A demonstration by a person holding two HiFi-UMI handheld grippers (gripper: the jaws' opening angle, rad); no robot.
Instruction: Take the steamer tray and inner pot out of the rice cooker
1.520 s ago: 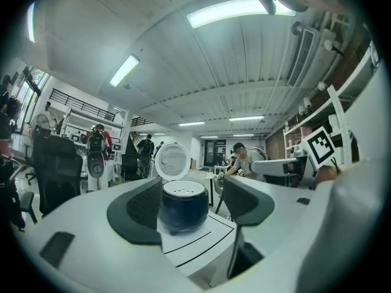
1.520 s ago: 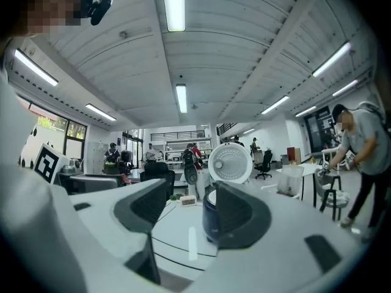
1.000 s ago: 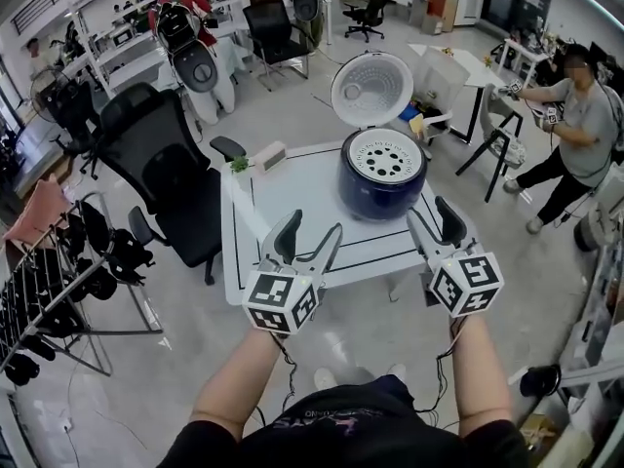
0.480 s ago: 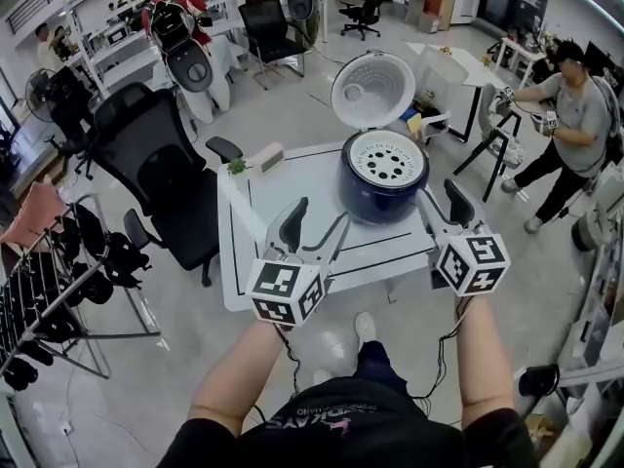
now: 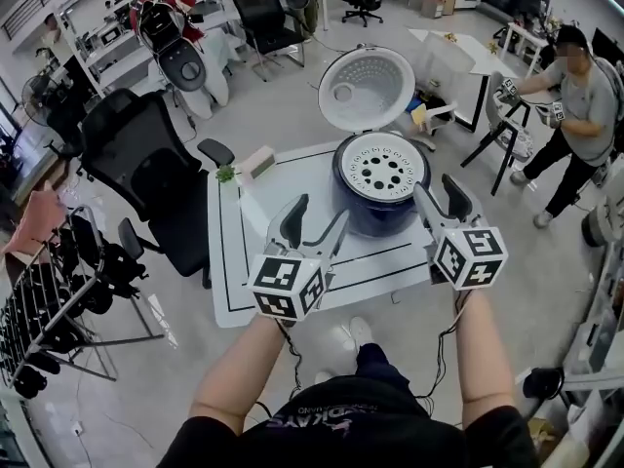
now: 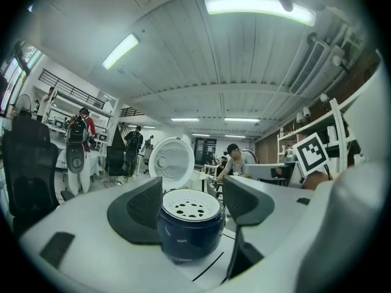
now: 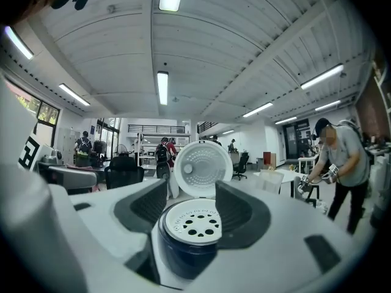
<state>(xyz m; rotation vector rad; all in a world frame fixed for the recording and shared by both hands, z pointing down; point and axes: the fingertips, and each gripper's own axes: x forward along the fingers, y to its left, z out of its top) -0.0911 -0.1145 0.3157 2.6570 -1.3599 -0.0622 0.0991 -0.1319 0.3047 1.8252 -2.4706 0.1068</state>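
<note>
A dark blue rice cooker [image 5: 378,206] stands on the white table [image 5: 283,261] with its white lid [image 5: 367,88] raised. A white steamer tray [image 5: 382,169] with round holes sits in its mouth; the inner pot is hidden beneath it. My left gripper [image 5: 317,217] is open over the table, in front and left of the cooker. My right gripper [image 5: 439,195] is open just at the cooker's right side. In the left gripper view the cooker [image 6: 189,234] and tray [image 6: 192,205] lie ahead between the open jaws. The right gripper view shows the tray [image 7: 194,221] and lid [image 7: 201,168] the same way, nearer.
A black office chair [image 5: 146,164] stands left of the table. A small box and a green item [image 5: 252,164] lie on the table's far left corner. A person [image 5: 585,105] works by a folding stand at the right. A rack [image 5: 49,300] stands at the lower left.
Both grippers have moved forward towards the rice cooker, and the person holding them has stepped closer to the table. The jaws have stayed open.
</note>
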